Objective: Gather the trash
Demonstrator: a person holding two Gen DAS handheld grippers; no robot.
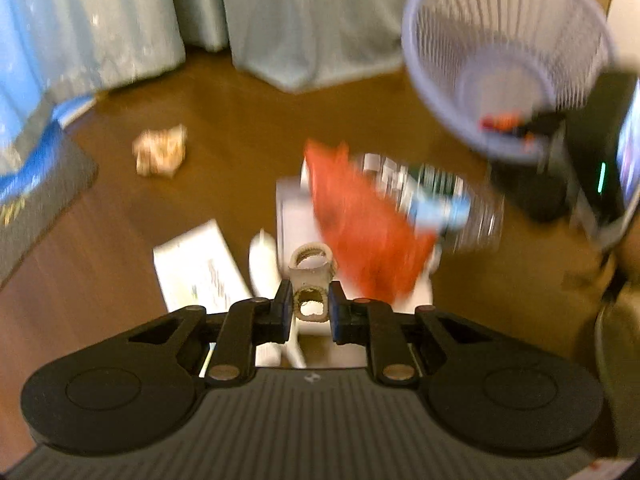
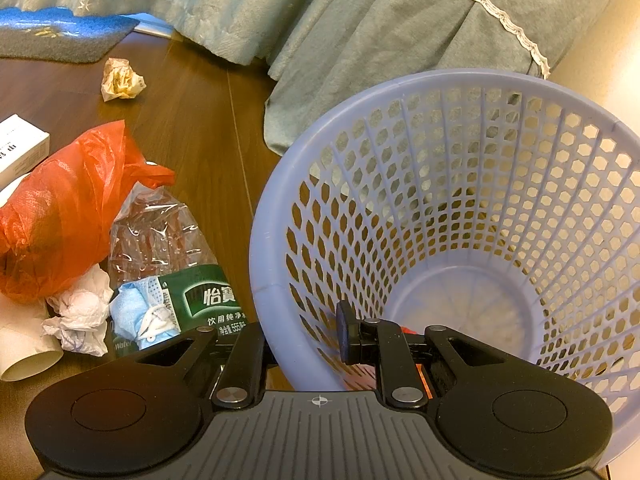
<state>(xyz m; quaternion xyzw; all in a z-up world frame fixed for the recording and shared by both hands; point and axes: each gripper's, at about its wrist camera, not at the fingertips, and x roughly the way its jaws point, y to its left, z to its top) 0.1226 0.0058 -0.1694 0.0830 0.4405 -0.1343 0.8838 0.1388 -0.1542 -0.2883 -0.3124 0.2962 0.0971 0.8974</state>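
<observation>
while left view blurs, right shows basket [image 2: 460, 200] mesh.

Lavender basket [image 2: 460, 208] with honeycomb perforations, orange-red plastic bag [image 2: 60, 208], clear bottle [image 2: 168, 256] with green label, light blue mask [image 2: 136, 312], dark brown wood-grain floor [image 2: 200, 112], possibly tan cardboard ring [image 1: 311, 268]

A home, likely a bedroom: dark wood-plank floor [image 2: 208, 120], a teal bed skirt with lace trim [image 2: 400, 20] hanging to the floor at the far side, a grey mat [image 2: 68, 42] far left, a lilac plastic wastebasket [image 2: 276, 240] near right.
</observation>
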